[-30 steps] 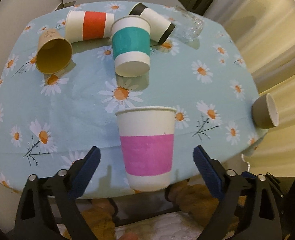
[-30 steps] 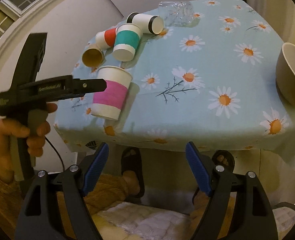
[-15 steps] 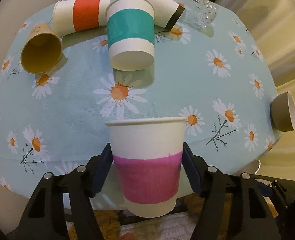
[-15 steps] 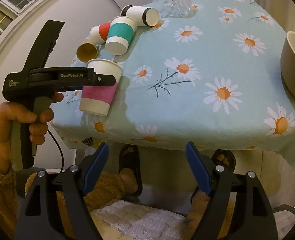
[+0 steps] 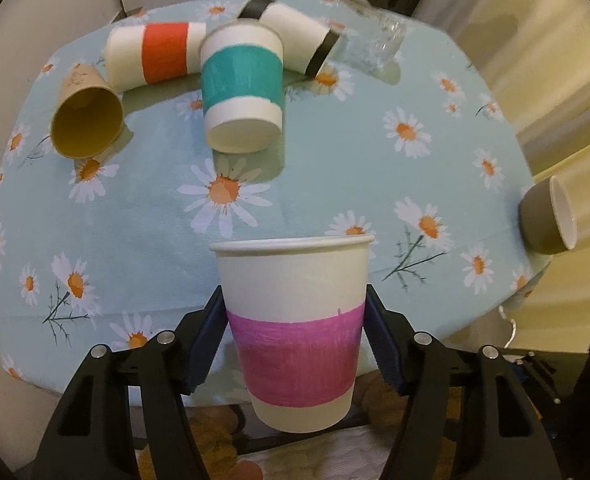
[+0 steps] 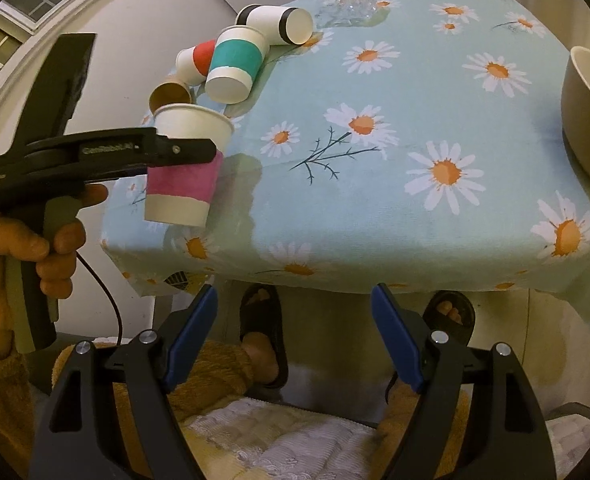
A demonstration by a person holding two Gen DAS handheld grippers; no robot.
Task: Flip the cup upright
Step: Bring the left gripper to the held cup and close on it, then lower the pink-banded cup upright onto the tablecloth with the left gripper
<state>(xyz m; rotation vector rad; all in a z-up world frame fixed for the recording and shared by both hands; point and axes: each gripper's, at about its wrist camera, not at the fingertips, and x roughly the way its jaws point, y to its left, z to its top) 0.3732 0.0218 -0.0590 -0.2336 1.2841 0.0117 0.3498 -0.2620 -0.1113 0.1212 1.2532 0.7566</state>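
A white paper cup with a pink band (image 5: 295, 344) stands upright, mouth up, between the blue pads of my left gripper (image 5: 295, 340), which is shut on its sides. It hangs in the air off the near edge of the daisy tablecloth (image 5: 335, 160). The right wrist view shows the same cup (image 6: 183, 176) held by the left gripper (image 6: 199, 150) beside the table's left corner. My right gripper (image 6: 295, 336) is open and empty, below the table's front edge.
On the cloth lie a teal-band cup (image 5: 241, 88), a red-band cup (image 5: 155, 54), a black-band cup (image 5: 291, 36), a brown cup (image 5: 85, 120) and a clear glass (image 5: 375, 38), all tipped. A beige bowl (image 6: 587, 116) sits at the right edge. My feet in slippers (image 6: 261, 328) are below.
My left gripper closed on the pink-band cup, lifted it off the table and drew it back past the near edge. The right gripper stayed open and nearly still.
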